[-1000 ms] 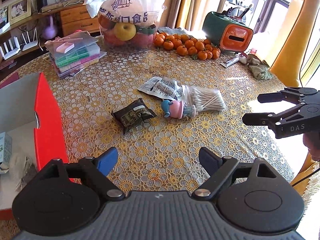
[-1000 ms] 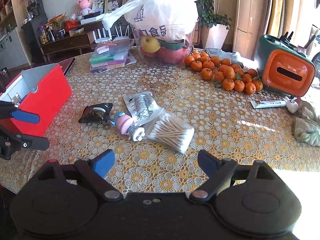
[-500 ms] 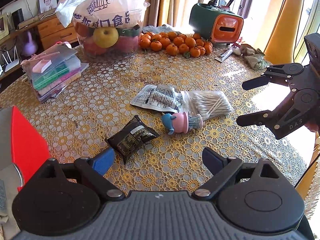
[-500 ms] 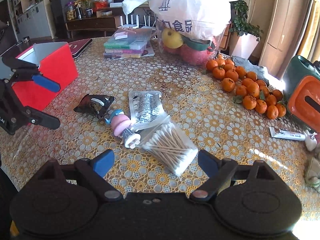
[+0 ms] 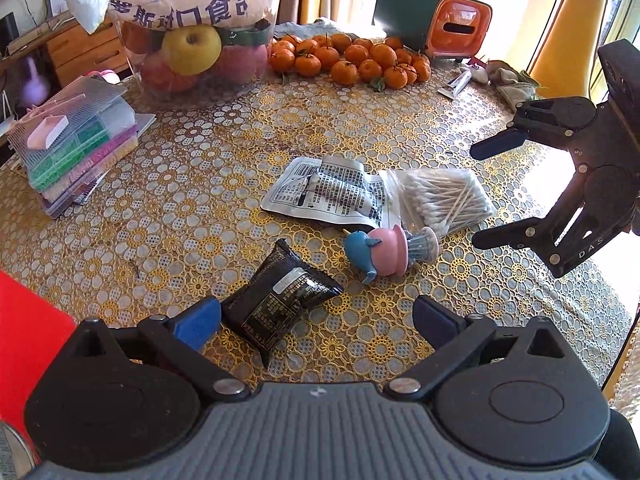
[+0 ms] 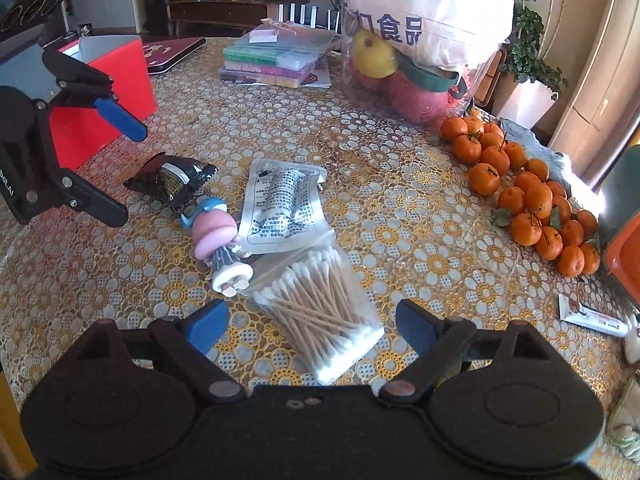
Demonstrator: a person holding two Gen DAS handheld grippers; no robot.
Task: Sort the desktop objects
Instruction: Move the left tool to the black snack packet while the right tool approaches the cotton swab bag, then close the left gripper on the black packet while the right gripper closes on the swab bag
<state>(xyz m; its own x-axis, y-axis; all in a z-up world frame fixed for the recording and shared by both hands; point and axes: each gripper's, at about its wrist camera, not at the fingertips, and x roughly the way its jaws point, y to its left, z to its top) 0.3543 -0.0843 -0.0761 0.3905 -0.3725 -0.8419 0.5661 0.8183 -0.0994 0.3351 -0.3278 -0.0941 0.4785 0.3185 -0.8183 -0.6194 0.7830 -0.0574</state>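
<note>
both grippers wide open over the clutter

left gripper (image 5: 316, 318) hangs low with jaws spread, empty, the crinkly black snack packet (image 5: 280, 298) right at its blue fingertip. right gripper (image 6: 312, 320) is just as wide, holding nothing, over one clear bag of cotton swabs (image 6: 320, 316). past that: one pink figurine (image 6: 220, 244), one flat printed pouch (image 6: 280, 204), a red box (image 6: 108, 92) on the lacy tablecloth (image 6: 400, 216).

Light: bright daylight from the window (image 5: 600, 12) — blown out
Shadows: soft, on the table (image 5: 180, 208)
Edges: fisheye curve
Focus: sharp — no blur
</note>
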